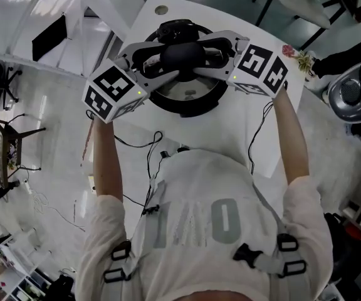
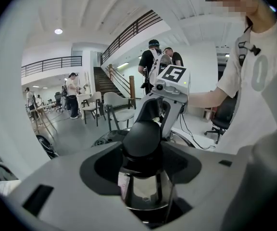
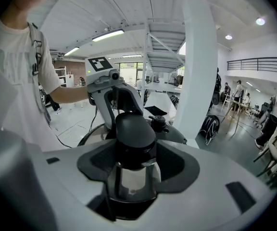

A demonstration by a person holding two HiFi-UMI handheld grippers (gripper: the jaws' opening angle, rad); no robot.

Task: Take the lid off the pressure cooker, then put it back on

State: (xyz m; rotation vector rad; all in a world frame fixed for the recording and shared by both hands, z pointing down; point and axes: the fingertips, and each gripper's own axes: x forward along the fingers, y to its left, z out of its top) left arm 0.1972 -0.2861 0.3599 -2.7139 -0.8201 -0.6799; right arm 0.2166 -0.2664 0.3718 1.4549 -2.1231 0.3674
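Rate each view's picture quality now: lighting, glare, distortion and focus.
Head view: flat, even light; the white table is nearly washed out and the room's edges bow. Left gripper view: heavy fisheye with black corners, a ceiling lamp blooms, and the steel bracket under the lid knob mirrors the room. Right gripper view: same fisheye, the column bows, knob sharp.
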